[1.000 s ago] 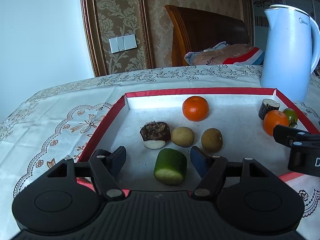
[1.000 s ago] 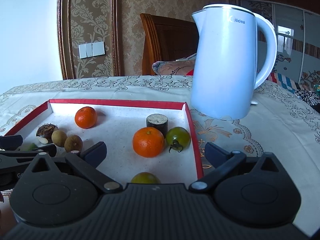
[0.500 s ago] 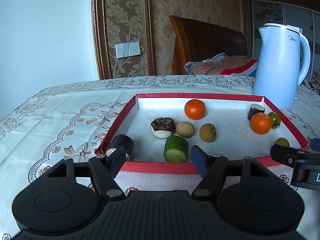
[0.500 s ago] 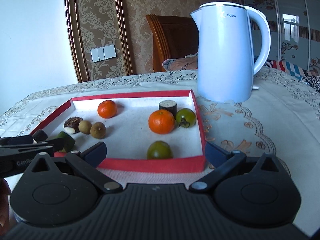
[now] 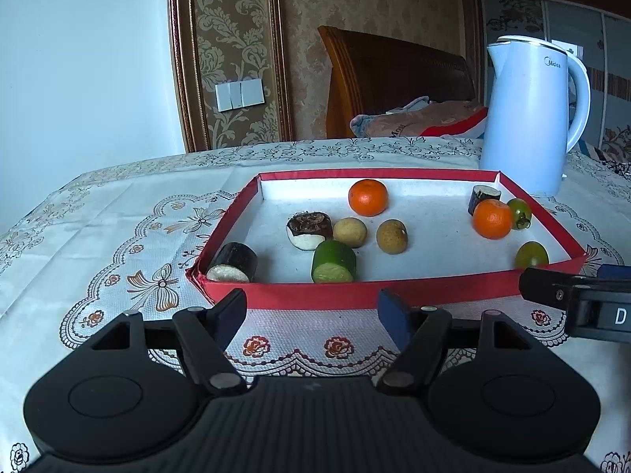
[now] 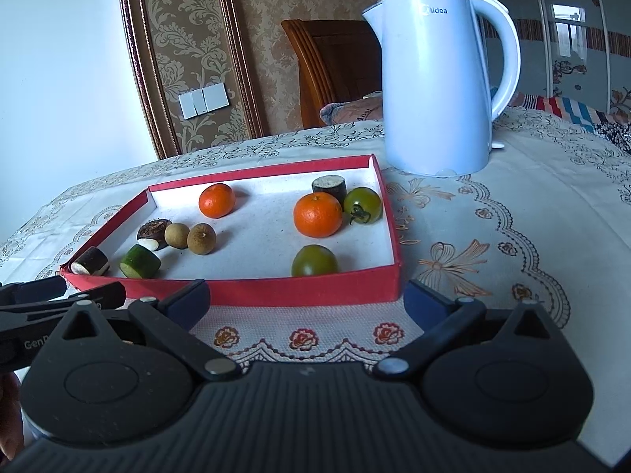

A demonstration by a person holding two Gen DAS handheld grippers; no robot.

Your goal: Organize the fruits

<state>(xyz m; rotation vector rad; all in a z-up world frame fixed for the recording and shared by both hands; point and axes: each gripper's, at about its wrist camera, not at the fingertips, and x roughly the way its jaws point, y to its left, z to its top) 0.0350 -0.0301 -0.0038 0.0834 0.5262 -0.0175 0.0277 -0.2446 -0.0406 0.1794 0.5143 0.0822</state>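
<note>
1. Nearest to us, the left tongs (image 5: pixel 311 309) hang over the patterned tablecloth (image 5: pixel 98 244) just in front of the tray, their blue-padded tips spread apart with nothing between them. The right tongs (image 6: pixel 307 301) sit likewise in front of the tray's near wall, spread wide and empty.
2. The red tray (image 5: pixel 355 293) is a shallow box with thin red walls and a white, grainy lining; it rests flat on the tabletop.
3. Along its near edge we see a dark-skinned cut piece with a pale face (image 5: pixel 233 262) in the left corner, a green cucumber chunk (image 5: pixel 333 262) lying on its side, and a dull green tomato (image 6: pixel 314 261) toward the right.
4. Behind the cucumber lies a brown, rough-topped piece with a white cut underside (image 5: pixel 309 229), touching a small tan round fruit (image 5: pixel 350 232); a second tan fruit (image 5: pixel 391 236) sits just beside it.
5. Farther back, one orange (image 5: pixel 368 197) stands alone near the far wall. A second orange (image 6: pixel 317 214) sits on the right, close against a green tomato with its stem (image 6: pixel 363 205) and a short dark cylinder with a pale top (image 6: pixel 329 187).
6. Beyond the tray's far right corner stands a smooth pale blue kettle (image 6: pixel 437 79) on the cloth. Behind it we see a wooden headboard (image 5: pixel 394 75), bundled bedding, and ornate wallpaper with a white wall switch (image 5: pixel 239 94).
</note>
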